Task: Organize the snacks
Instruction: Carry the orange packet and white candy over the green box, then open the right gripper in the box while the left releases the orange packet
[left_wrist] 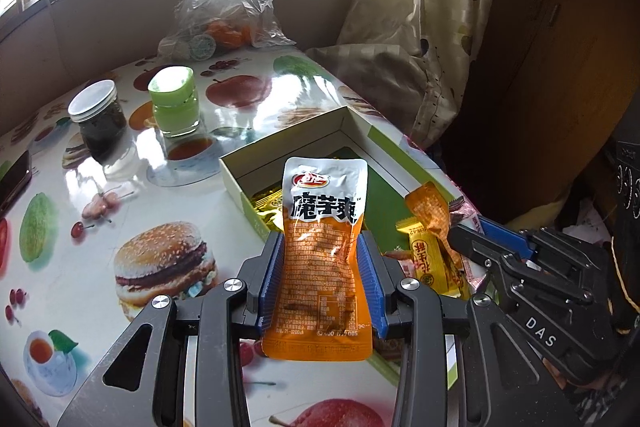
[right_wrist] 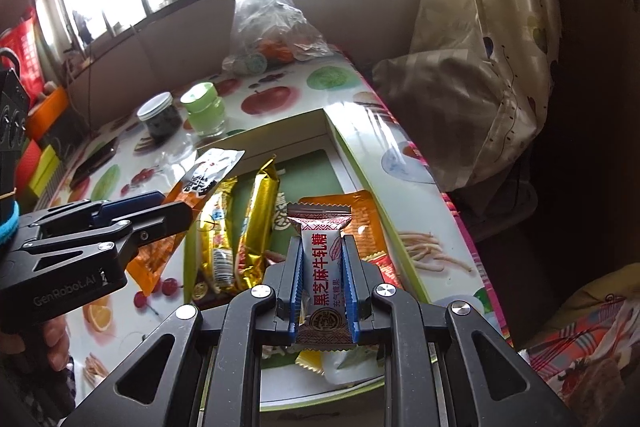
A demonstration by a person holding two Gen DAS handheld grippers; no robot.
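My left gripper (left_wrist: pixel 320 239) is shut on an orange-and-white konjac snack pouch (left_wrist: pixel 322 227), held upright above the near left corner of an open green-lined box (left_wrist: pixel 356 131). It also shows from the side in the right wrist view (right_wrist: pixel 176 215), with the pouch (right_wrist: pixel 208 175). My right gripper (right_wrist: pixel 322 247) is shut on a white-and-maroon nougat candy (right_wrist: pixel 320 263), held above the box (right_wrist: pixel 360 163). Inside the box lie two gold-wrapped bars (right_wrist: pixel 240 227) and an orange packet (right_wrist: pixel 364 219). The right gripper (left_wrist: pixel 472 243) appears at the right of the left wrist view, next to a yellow candy (left_wrist: pixel 424 259).
A dark jar with a white lid (left_wrist: pixel 98 119) and a green-lidded jar (left_wrist: pixel 174 99) stand on the fruit-print table (left_wrist: pixel 120 219). A clear plastic bag (left_wrist: pixel 228 3) with oranges sits at the back. A phone (left_wrist: pixel 14 179) lies at the left edge. A curtain (left_wrist: pixel 420 19) hangs at right.
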